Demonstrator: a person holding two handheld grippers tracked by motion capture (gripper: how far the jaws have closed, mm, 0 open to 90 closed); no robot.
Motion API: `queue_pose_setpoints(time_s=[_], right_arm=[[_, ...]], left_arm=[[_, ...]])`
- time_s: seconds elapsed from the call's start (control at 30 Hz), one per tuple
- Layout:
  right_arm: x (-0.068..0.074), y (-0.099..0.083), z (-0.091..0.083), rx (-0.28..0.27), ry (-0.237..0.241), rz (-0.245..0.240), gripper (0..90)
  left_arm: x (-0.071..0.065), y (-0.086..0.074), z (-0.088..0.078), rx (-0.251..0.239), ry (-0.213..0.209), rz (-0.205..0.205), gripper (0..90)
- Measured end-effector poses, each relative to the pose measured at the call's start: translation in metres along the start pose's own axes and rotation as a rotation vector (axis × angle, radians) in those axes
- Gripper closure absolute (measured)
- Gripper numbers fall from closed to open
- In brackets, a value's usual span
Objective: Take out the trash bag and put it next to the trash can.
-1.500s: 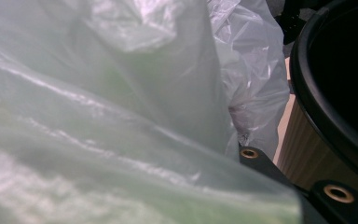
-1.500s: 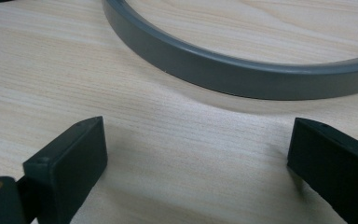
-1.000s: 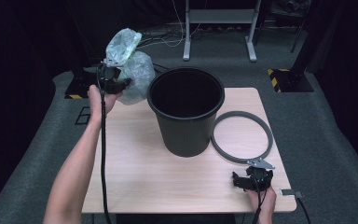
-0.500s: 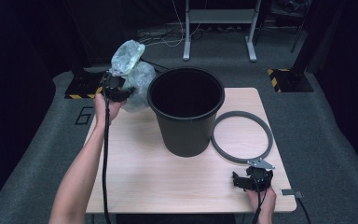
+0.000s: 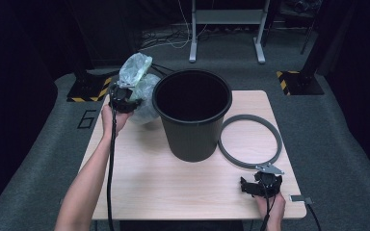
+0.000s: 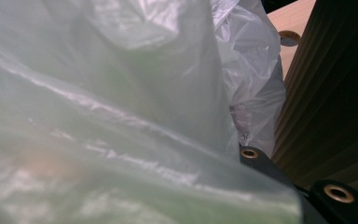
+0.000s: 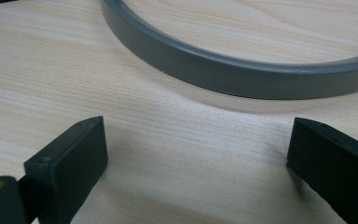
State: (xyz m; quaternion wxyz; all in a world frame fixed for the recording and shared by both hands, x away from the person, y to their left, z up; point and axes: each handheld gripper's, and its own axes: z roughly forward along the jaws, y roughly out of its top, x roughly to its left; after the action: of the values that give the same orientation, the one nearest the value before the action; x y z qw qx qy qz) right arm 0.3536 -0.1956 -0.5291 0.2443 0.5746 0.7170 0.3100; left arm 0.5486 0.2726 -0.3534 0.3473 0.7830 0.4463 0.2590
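A crumpled translucent plastic bag [image 5: 137,79] is held up at the table's far left, touching the side of a black bin [image 5: 192,115]. My left gripper [image 5: 123,96] is shut on the plastic bag, which hangs right in front of its camera [image 6: 121,116], with the bin's ribbed wall [image 6: 335,93] beside it. A grey ring [image 5: 250,144] lies flat to the right of the bin. Near the front right edge my right gripper [image 5: 260,184] rests on the table, jaws wide apart and holding nothing [image 7: 198,154], just short of the ring [image 7: 242,70].
The bin stands upright in the middle of the wooden table [image 5: 173,187], its mouth open. Grey floor surrounds the table, with a metal stand [image 5: 224,29] behind it. A cable [image 5: 110,183] trails from the left gripper along the forearm.
My left gripper has carried the bag to the right and a little lower, up against the bin's side. The right gripper has stayed put.
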Motion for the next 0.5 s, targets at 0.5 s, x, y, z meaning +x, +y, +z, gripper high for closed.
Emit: queue_pose_setpoints(time_s=[0.5], right_arm=[[-0.001, 0.0, 0.0, -0.003, 0.002, -0.003, 4.7]], left_arm=[[-0.017, -0.016, 0.032, 0.052, -0.017, 0.012, 85.3]])
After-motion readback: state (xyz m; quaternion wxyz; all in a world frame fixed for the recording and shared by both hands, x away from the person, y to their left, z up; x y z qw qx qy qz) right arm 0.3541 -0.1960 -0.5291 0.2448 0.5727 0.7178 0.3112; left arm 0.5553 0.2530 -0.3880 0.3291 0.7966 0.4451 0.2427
